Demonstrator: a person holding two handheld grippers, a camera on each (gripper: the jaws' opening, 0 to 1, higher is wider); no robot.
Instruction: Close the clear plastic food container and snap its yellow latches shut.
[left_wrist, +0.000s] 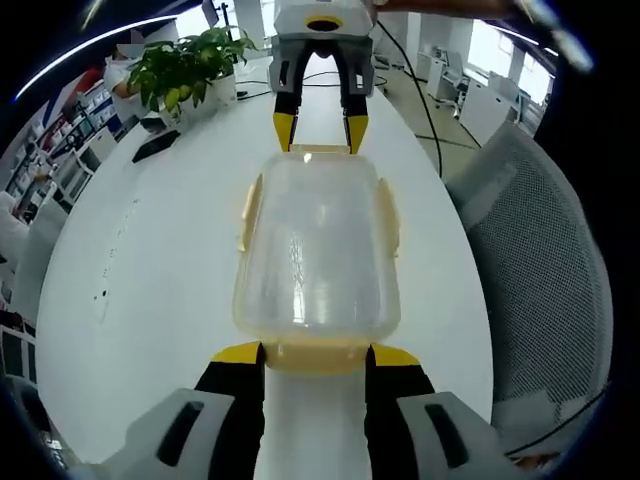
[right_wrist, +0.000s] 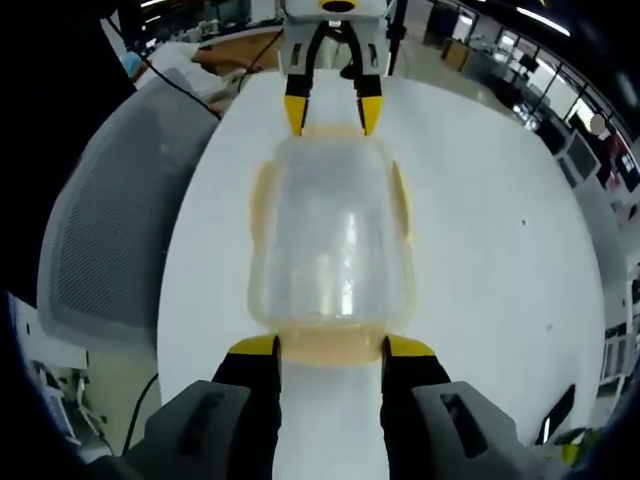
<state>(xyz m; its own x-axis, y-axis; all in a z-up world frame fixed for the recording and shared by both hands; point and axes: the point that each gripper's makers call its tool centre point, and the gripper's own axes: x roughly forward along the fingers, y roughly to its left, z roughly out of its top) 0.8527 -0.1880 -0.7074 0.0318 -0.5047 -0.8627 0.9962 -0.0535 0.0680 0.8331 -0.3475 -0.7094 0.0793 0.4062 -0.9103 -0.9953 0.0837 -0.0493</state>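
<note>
While the clear plastic food container lies on the white table, a gripper stands at each short end.

In the left gripper view, the left gripper has its jaws spread astride the near yellow latch; the right gripper faces it, jaws apart, at the far end. In the right gripper view, the right gripper's spread jaws flank the near latch likewise. A mesh chair stands beside the table, a potted plant farther off.

We see the clear container lying flat on the white worktop, its lid on. Pale yellow latches line its long sides and both short ends.
</note>
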